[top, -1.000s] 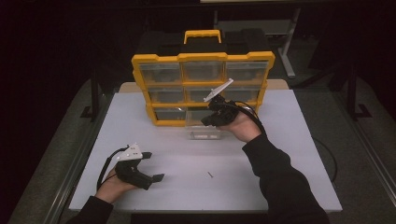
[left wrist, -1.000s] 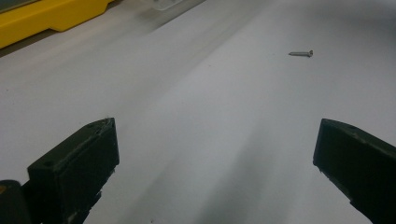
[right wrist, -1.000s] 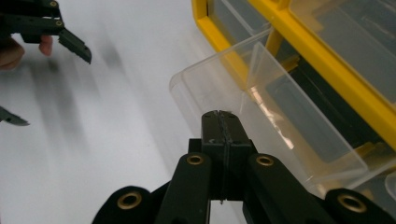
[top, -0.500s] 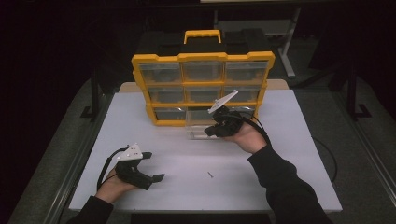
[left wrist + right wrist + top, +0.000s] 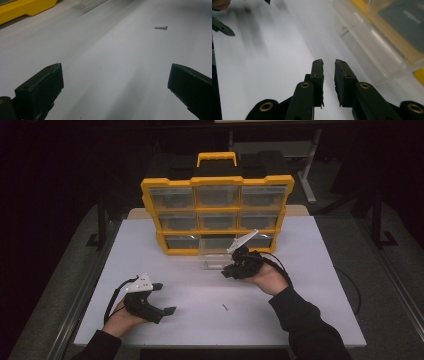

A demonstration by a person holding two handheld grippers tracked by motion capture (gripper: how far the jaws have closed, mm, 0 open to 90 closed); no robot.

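A yellow organiser [image 5: 217,215] with clear drawers stands upright at the back of the white table [image 5: 310,285]. One clear drawer [image 5: 214,258] lies pulled out on the table in front of it. My right gripper [image 5: 226,273] is low beside that drawer's right end. Its jaws have just been opening to a narrow gap [image 5: 329,62] with nothing between them, and the clear drawer [image 5: 372,42] lies to their right. My left gripper [image 5: 166,298] rests at the front left, wide open [image 5: 115,77] and empty. A small screw [image 5: 225,307] lies between the hands, ahead of the left jaws as the screw [image 5: 161,27].
The organiser's yellow base [image 5: 22,10] shows at the upper left of the left gripper view. Bare white tabletop lies between and around both hands. A black cable [image 5: 350,290] trails off the table's right side. The surroundings are dark.
My right gripper has come down and toward me from the organiser's front to the table beside the clear drawer. The left hand has stayed put.
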